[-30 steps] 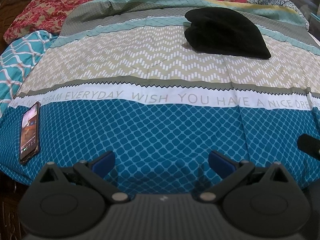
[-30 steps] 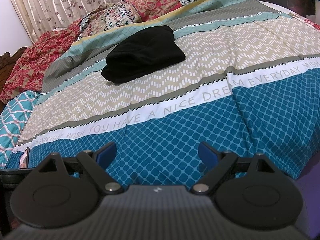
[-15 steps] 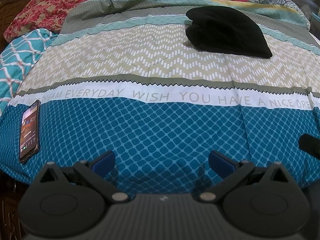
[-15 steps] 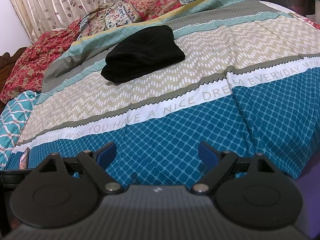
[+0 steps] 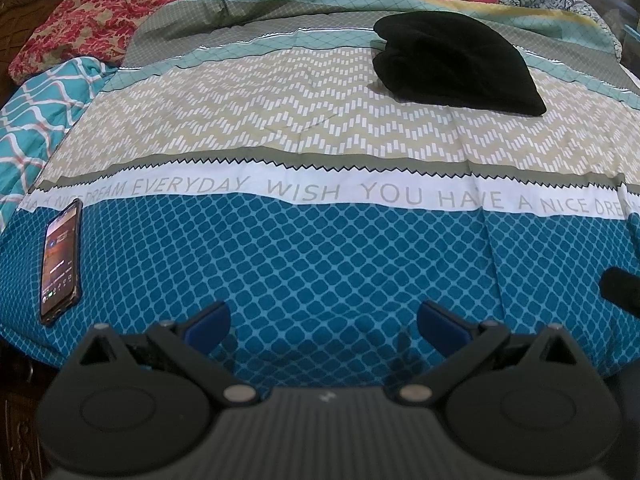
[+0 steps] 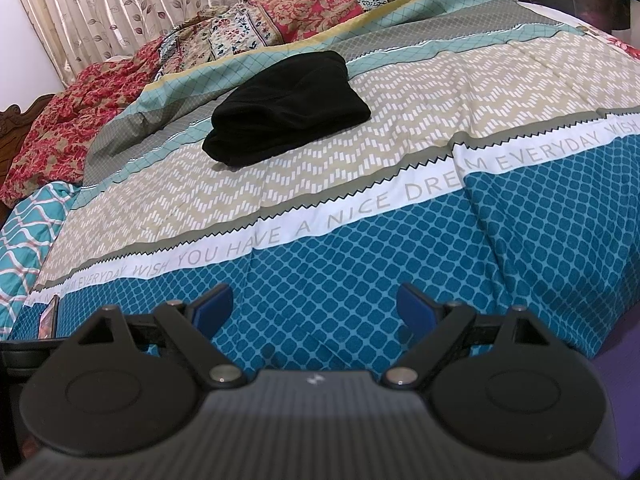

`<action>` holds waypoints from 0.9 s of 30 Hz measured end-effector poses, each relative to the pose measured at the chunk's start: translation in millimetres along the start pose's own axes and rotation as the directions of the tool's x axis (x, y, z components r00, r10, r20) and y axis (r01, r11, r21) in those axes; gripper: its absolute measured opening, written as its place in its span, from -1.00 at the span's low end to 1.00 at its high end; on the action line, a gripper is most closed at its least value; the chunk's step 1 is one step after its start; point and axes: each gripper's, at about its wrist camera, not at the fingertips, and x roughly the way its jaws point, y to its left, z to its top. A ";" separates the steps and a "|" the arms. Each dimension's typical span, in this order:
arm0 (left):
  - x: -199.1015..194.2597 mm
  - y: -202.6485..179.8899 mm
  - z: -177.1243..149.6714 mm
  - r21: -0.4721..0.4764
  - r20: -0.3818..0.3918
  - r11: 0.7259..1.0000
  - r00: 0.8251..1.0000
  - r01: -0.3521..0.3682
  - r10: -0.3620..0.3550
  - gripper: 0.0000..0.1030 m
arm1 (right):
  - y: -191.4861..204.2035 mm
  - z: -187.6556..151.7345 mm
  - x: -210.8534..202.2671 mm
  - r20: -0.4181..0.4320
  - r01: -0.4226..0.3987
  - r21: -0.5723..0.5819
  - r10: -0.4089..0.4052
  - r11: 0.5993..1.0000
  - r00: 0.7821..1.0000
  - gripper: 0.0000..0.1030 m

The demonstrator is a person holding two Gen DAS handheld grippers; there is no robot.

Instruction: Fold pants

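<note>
Black pants (image 5: pixel 456 62) bundled on patterned bedspread (image 5: pixel 320 248), curtain (image 6: pixel 120 12) behind.

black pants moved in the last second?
No. The black pants lie across the same teal stripe and chevron band of the bedspread in the right wrist view.

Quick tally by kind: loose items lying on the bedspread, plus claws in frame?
Folded black fabric pants bundle: 1
Black-cased smartphone with lit screen: 1
Claws, both open and empty: 2, left claw and right claw
Total: 4
</note>
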 end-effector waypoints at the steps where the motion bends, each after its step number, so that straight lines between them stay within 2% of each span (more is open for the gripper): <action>1: 0.0 -0.1 -0.2 0.001 -0.001 1.000 1.000 -0.001 0.001 1.00 | 0.1 -0.1 0.0 0.000 0.000 0.000 0.000 1.000 1.000 0.76; 27: 3.5 -4.6 -1.9 0.007 -0.035 1.000 0.999 -0.016 0.017 1.00 | 1.7 -0.6 -1.9 0.006 0.001 0.000 -0.001 1.000 1.000 0.76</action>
